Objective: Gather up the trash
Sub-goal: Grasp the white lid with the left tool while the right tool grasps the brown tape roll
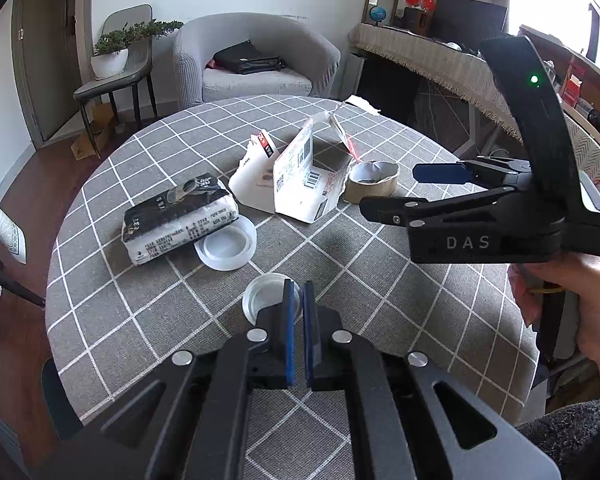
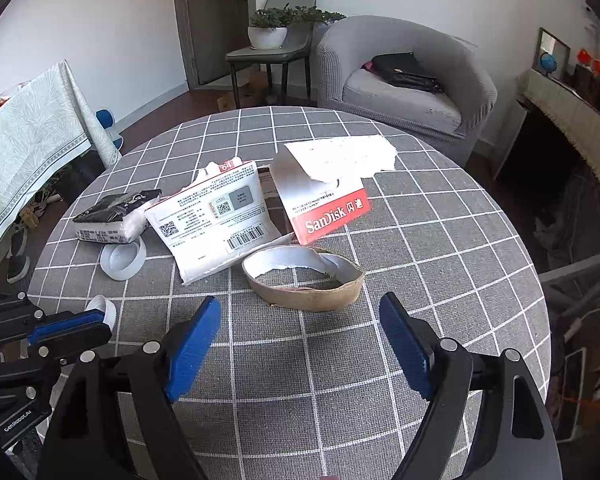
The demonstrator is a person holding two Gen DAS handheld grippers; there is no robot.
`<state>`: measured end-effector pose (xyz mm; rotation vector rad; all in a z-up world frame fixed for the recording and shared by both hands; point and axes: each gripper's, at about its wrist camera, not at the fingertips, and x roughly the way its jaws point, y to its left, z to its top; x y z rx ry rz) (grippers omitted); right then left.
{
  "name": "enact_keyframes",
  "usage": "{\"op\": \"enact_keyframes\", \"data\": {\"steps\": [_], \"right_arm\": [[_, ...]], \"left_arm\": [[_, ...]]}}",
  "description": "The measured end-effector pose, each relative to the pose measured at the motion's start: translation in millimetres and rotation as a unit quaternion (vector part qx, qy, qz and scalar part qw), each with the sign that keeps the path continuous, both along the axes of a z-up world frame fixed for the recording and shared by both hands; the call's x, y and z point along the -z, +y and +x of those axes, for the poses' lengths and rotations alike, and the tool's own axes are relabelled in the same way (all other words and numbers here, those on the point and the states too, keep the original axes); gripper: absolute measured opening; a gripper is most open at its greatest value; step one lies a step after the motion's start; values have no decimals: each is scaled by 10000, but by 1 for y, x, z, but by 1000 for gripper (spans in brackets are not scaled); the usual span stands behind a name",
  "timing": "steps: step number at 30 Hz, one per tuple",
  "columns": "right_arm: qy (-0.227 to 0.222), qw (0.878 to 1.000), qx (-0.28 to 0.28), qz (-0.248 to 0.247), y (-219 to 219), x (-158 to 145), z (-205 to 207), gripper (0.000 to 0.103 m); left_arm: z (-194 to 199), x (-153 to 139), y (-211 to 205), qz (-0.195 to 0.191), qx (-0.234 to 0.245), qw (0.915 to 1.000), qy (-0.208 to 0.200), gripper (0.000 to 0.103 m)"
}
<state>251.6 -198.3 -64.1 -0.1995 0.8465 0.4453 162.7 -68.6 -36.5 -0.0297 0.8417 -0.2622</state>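
On the round checked table (image 1: 380, 280) lie a torn white SanDisk card package (image 1: 304, 176) (image 2: 220, 220), a red-and-white SanDisk piece (image 2: 324, 208), a flattened brown tape core (image 1: 374, 182) (image 2: 304, 280), a tissue pack (image 1: 180, 220) (image 2: 112, 216), a white round lid (image 1: 226, 246) (image 2: 122, 258) and a small clear cup (image 1: 266, 296) (image 2: 100, 310). My left gripper (image 1: 299, 292) (image 2: 76, 326) has its jaws nearly together, pinching the cup's rim. My right gripper (image 2: 300, 320) (image 1: 392, 188) is open and empty, just in front of the tape core.
A grey armchair (image 1: 256, 64) (image 2: 404, 80) with a black bag stands behind the table. A chair with a potted plant (image 1: 112, 56) (image 2: 268, 28) is beside it. A cloth-covered desk (image 1: 440, 56) runs along the right; a draped cloth (image 2: 28, 140) hangs at left.
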Motion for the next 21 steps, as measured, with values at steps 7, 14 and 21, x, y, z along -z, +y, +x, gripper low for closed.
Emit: {"op": "enact_keyframes", "data": {"steps": [7, 14, 21], "right_arm": [[7, 9998, 178, -66, 5, 5, 6, 82], [-27, 9993, 342, -169, 14, 7, 12, 76], [18, 9990, 379, -241, 22, 6, 14, 66]], "left_arm": [[-3, -5, 11, -140, -5, 9999, -39, 5], [-7, -10, 24, -280, -60, 9996, -74, 5], [-13, -15, 41, -322, -148, 9993, -129, 5]]}}
